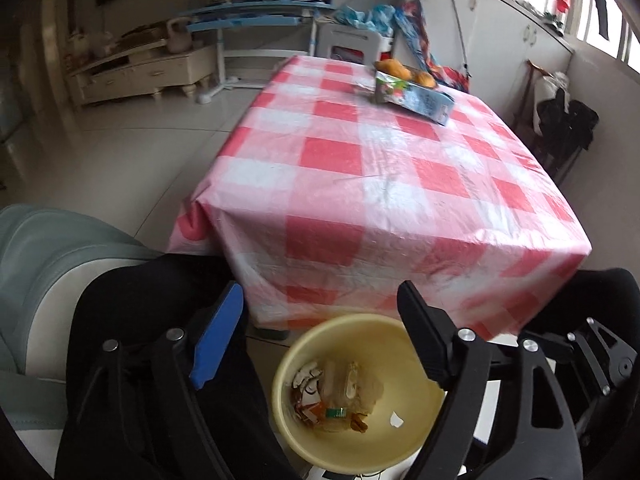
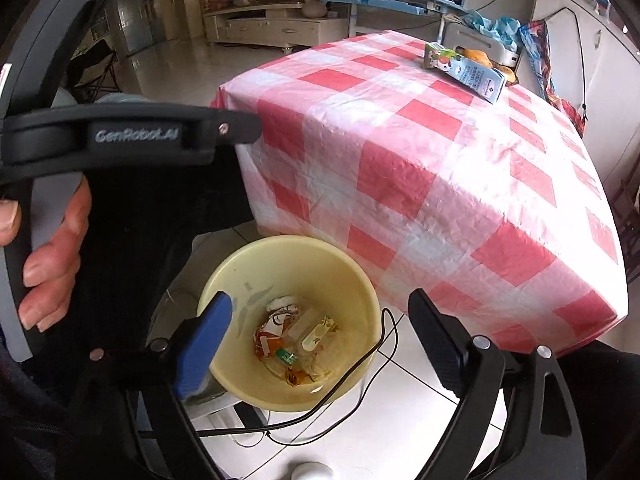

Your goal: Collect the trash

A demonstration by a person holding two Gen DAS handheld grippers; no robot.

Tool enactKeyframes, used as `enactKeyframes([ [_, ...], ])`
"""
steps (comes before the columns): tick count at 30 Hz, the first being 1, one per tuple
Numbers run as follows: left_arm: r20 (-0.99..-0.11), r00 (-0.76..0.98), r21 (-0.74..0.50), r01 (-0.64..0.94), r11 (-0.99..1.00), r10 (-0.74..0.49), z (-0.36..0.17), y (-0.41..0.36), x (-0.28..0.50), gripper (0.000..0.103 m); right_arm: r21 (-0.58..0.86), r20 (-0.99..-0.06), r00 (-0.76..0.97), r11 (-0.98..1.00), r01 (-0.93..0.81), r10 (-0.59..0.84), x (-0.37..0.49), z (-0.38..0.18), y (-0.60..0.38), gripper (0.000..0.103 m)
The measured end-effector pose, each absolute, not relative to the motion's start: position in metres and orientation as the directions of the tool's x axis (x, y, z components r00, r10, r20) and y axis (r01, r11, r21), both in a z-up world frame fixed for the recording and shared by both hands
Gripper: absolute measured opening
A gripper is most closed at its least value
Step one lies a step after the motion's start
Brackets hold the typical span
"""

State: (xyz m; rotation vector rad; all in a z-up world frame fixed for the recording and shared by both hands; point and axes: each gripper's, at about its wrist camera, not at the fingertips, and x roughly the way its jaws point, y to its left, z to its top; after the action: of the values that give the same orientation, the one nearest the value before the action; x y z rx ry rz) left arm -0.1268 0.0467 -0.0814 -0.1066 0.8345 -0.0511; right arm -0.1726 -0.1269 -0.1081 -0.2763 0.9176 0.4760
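A pale yellow trash bin (image 1: pixel 296 420) stands on the floor by the near edge of the table; it holds wrappers and plastic scraps (image 1: pixel 340 396). It also shows in the right wrist view (image 2: pixel 360 280), with the trash (image 2: pixel 296 344) at its bottom. My left gripper (image 1: pixel 320 312) is open and empty above the bin. My right gripper (image 2: pixel 320 320) is open and empty above the bin too. A blue milk carton (image 1: pixel 420 96) lies at the far end of the table next to oranges (image 1: pixel 400 68); the carton shows in the right wrist view (image 2: pixel 468 68).
The table has a red and white checked cloth (image 1: pixel 380 184). A black cable (image 2: pixel 360 396) runs on the floor tiles beside the bin. My left hand (image 2: pixel 52 256) holds the other gripper at the left. A grey-green seat (image 1: pixel 48 264) is at the left.
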Motion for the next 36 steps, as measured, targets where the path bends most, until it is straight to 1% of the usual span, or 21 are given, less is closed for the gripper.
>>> enactKeyframes([
  [4,-0.715,0.694,-0.131,-0.016,0.991,-0.083,-0.078,0.053,-0.130,0.080,-0.050,-0.808,0.524,0.854,-0.518,0.271,-0.179,-0.109,-0.122,0.086],
  [13,-0.693,0.715,-0.163,-0.035,0.986,-0.089,-0.076,0.060,-0.132,0.084,-0.105,-0.791,0.553,0.834,-0.542,0.260,-0.189,-0.108,-0.110,0.087],
  [20,-0.690,0.718,-0.164,-0.035,0.986,-0.089,-0.077,0.060,-0.130,0.084,-0.139,-0.794,0.555,0.813,-0.565,0.249,-0.194,-0.113,-0.100,0.087],
  [36,-0.687,0.721,-0.167,-0.034,0.985,-0.091,-0.078,0.060,-0.131,0.085,-0.153,-0.796,0.554,0.806,-0.572,0.242,-0.197,-0.114,-0.097,0.088],
])
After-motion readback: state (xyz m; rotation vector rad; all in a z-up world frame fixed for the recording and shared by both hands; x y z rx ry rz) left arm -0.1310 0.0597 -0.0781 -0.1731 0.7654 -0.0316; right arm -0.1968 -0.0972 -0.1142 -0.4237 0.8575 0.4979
